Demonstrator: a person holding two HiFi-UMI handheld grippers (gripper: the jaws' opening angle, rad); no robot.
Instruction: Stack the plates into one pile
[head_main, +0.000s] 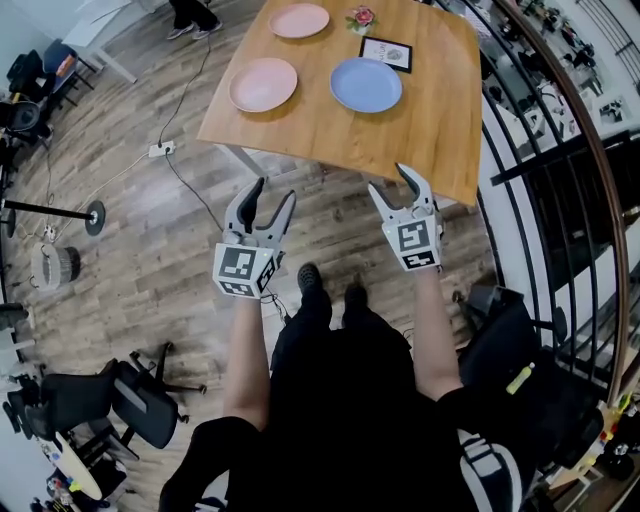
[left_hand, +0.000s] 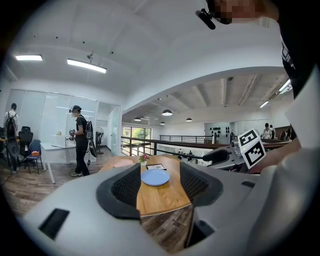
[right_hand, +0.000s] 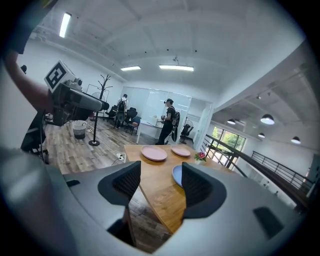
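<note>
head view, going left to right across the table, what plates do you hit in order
near pink plate → far pink plate → blue plate; the flower and card sit over the blue plate's span, so left out

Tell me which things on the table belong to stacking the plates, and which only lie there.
For the job: blue plate, nearer pink plate, farther pink plate.
Only lying there: small flower decoration, black-framed card.

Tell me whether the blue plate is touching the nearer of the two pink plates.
Apart. The head view shows a strip of bare table between the blue plate and the nearer pink plate.
</note>
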